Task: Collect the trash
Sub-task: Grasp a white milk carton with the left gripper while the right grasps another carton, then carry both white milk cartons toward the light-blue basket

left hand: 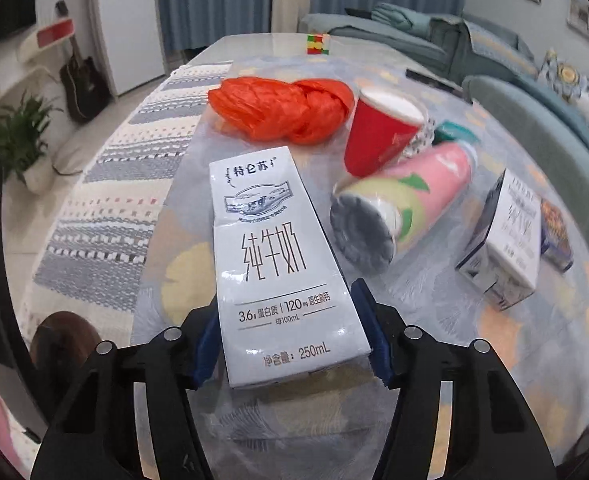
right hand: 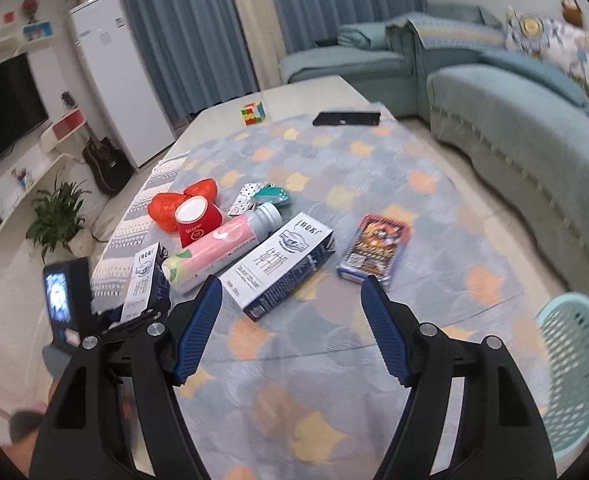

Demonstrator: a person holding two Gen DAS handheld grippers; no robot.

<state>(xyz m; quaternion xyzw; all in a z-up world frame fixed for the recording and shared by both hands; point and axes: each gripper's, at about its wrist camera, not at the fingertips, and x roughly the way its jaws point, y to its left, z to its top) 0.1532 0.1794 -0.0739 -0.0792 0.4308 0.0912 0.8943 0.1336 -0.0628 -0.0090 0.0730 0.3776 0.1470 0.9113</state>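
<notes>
the left gripper (left hand: 290,354) has a white milk carton (left hand: 276,264) between its blue pads (left hand: 376,344); the pads sit against the carton's lower side walls near the 250ml end, so it reads as a grip, with the jaws about half spread to the carton's width. in the right wrist view the same carton (right hand: 144,280) stands up out of that gripper at the table's left edge. the right gripper (right hand: 290,332) is wide apart and holds nothing, hanging over bare tablecloth (right hand: 334,400), with a pale blue basket (right hand: 574,380) down at its right, likely where the trash goes

just past the right fingertips lies a second milk carton (right hand: 282,264) flat on its side, and beside it a pink bottle (right hand: 218,248) also lying down. a printed snack box (right hand: 376,248) lies near the right fingertip. further back stand a red paper cup (right hand: 196,224), an orange plastic bag (right hand: 166,206) and small crumpled wrappers (right hand: 262,196)

the cartons look light and probably empty: stiff at the edges, walls that dent under a hard squeeze, slick printed faces. best taken across the narrow sides near the middle. the bottle is round and may roll
</notes>
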